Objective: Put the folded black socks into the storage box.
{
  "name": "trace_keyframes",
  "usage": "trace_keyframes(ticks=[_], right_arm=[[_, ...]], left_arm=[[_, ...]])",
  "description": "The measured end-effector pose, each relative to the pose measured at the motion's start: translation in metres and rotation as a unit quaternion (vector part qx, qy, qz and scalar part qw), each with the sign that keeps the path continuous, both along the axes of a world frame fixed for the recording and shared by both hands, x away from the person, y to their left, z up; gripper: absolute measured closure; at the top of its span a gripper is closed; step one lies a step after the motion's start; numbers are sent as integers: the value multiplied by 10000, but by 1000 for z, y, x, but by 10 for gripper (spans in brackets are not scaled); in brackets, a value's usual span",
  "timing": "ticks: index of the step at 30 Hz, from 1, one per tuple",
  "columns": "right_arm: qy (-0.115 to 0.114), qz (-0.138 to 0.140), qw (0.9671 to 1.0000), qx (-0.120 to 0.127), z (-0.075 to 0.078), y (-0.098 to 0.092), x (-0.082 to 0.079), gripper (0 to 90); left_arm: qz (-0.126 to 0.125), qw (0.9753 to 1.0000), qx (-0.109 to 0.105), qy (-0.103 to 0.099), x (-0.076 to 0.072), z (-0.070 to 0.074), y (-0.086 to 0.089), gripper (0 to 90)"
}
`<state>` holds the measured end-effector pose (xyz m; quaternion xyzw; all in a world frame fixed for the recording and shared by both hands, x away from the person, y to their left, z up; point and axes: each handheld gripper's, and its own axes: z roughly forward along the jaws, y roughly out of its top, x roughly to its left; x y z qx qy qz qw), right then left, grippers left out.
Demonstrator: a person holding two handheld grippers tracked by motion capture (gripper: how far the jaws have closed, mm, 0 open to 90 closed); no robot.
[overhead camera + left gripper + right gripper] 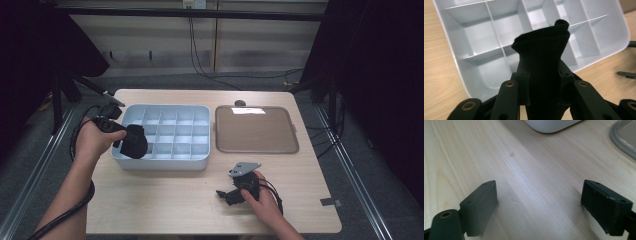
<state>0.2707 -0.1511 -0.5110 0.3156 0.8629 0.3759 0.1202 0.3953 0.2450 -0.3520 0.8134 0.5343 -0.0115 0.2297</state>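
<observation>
A pale grey organiser box (165, 161) with several square compartments sits on the wooden table. My left gripper (131, 141) hangs over its near left corner, shut on a rolled black sock (135, 143). In the left gripper view the black sock (543, 60) sticks up between the jaws above the box's corner compartment (489, 75). My right gripper (226, 196) rests low on the table in front of the box, open. In the right gripper view its fingers (480, 205) stand wide apart over bare wood with nothing between them.
The box's lid (256, 129), brownish with a grey rim, lies flat to the right of the box; its edge (621, 140) shows in the right gripper view. A small dark object (240, 103) lies behind the lid. Cables trail from both grippers.
</observation>
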Motion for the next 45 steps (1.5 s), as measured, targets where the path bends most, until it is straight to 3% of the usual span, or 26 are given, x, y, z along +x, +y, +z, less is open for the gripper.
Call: trace_keyframes(ticks=[10, 23, 45], right_arm=[[-2, 2, 10000, -1, 0, 0, 0, 131], [1, 2, 10000, 2, 0, 0, 0, 131], [5, 4, 10000, 5, 0, 0, 0, 131]], left_arm=[[115, 9996, 239, 85, 10, -7, 12, 695], [313, 9986, 372, 206, 18, -27, 26, 694], [359, 9947, 879, 384, 25, -46, 24, 694]])
